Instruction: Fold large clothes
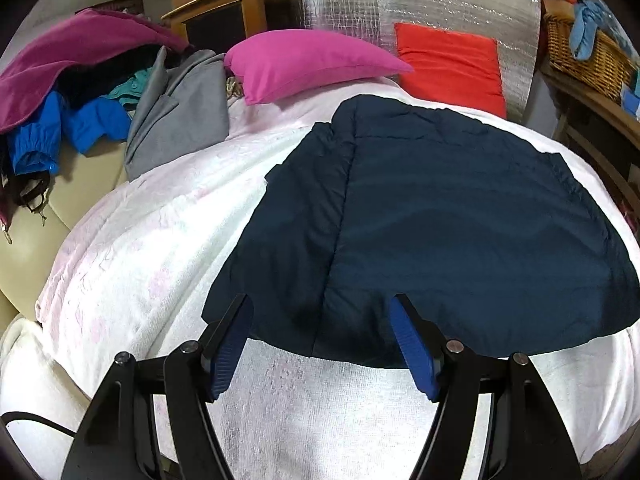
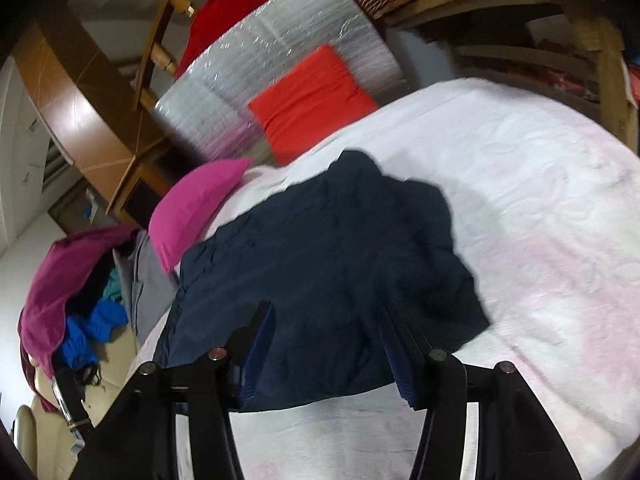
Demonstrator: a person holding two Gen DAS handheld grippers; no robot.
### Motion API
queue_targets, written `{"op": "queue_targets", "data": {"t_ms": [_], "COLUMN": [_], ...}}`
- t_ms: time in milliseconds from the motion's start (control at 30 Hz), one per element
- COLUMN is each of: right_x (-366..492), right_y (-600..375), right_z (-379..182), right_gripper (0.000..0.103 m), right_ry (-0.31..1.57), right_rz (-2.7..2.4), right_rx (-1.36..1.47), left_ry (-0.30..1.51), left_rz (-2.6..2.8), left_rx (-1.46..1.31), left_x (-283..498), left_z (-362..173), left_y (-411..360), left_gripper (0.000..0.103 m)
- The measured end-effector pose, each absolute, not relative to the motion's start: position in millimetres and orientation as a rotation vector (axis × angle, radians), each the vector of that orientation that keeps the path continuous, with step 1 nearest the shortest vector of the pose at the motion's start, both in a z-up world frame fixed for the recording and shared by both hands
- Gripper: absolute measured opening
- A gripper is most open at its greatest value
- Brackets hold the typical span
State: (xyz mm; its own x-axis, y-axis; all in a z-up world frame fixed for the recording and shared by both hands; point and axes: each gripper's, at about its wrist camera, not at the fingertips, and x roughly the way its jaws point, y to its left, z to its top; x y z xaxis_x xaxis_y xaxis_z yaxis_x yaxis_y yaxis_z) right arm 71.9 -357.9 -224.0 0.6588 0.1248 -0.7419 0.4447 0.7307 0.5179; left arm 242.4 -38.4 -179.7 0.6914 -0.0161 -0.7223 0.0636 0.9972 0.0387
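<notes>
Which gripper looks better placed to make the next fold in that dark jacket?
Probably the left gripper: its open fingers sit at the navy jacket's near hem. The right gripper hovers over the middle.

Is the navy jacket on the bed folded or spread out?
Folded. The navy jacket lies as a compact, roughly rectangular panel on the white blanket, no sleeves sticking out.

Left wrist view is sharp and evenly lit with heavy fisheye bending and black corners, the foil sheet (image 1: 420, 12) throwing some glare, while the right wrist view is tilted and smeared with motion blur, the jacket (image 2: 320, 264) reading nearly black.
</notes>
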Motion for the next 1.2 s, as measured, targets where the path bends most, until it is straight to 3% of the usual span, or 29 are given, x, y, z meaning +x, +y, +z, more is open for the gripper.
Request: {"op": "queue_targets", "data": {"t_ms": [333,767,967,1200], "right_x": [101.8,79.3,86.7,74.4], "right_y": [-339.8,-367.3,-384.3,-371.8], "right_z": [-270.5,-235.5,-280.0,-241.1], "right_gripper": [0.057,0.057,0.057,0.058], "right_ry": [1.018,0.941,1.05,1.022], "right_rz": [-0.181,-0.23,-0.227,-0.226], "right_rx": [0.697,0.716,0.825,0.73], "left_ry": [0.911,0.83,0.976,0.887], "left_rz": [-0.033,0.014,0.05,0.033], "left_rx": [0.106,0.062,-0.041,0.126], "left_x": [253.1,249.8,276.1,234.4], "left_z": [-199.3,-179.0,-208.6,-184.7], "left_y": [-49.1,-24.6,2.3,-22.4], "left_gripper": [0.075,0.078,0.083,0.082]}}
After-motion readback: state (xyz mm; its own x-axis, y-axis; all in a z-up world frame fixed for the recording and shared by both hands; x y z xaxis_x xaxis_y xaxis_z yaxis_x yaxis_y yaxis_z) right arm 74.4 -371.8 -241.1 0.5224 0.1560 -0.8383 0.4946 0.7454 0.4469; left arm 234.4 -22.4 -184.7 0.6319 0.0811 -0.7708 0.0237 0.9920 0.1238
